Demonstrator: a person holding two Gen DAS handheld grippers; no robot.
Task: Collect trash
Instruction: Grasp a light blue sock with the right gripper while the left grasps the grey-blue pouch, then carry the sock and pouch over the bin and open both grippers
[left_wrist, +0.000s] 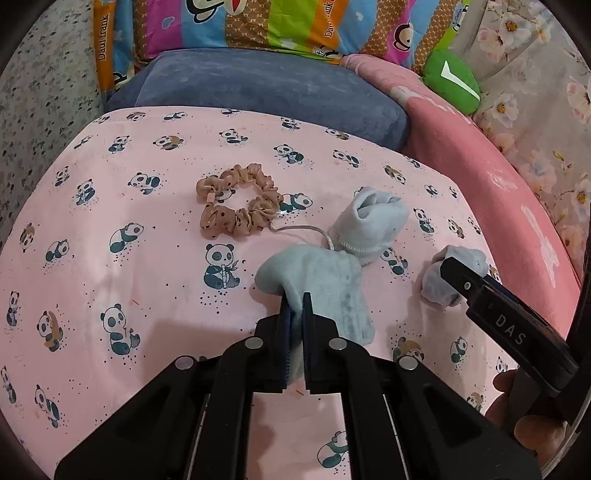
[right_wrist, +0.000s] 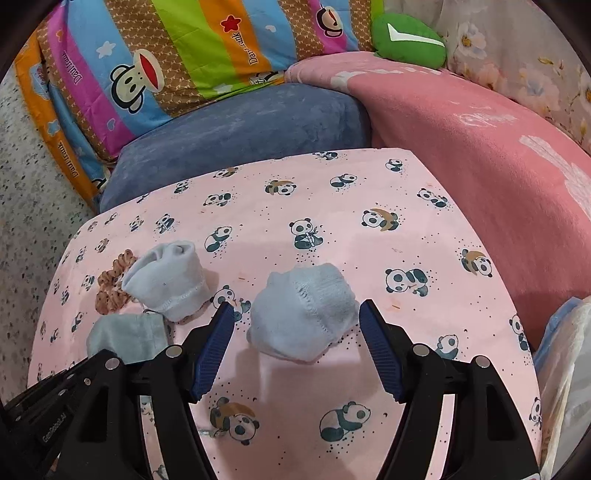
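Observation:
My left gripper (left_wrist: 295, 299) is shut on a flat pale blue sock (left_wrist: 325, 280), which also shows in the right wrist view (right_wrist: 125, 334). A second pale blue sock (left_wrist: 369, 225) stands bunched just beyond it, its cuff open upward (right_wrist: 166, 280). A third, balled-up pale blue sock (right_wrist: 304, 317) lies between the open fingers of my right gripper (right_wrist: 297, 314); it also shows in the left wrist view (left_wrist: 439, 280). A tan spotted scrunchie (left_wrist: 236, 201) lies further left, partly hidden by a sock in the right wrist view (right_wrist: 110, 284). A thin grey cord (left_wrist: 299, 230) runs from it to the socks.
Everything lies on a pink panda-print sheet (left_wrist: 110, 258). A blue cushion (left_wrist: 258, 88), a striped cartoon pillow (right_wrist: 166, 55), a pink blanket (right_wrist: 480, 147) and a green plush (right_wrist: 406, 40) ring the far side. White and blue fabric (right_wrist: 565, 350) lies at right.

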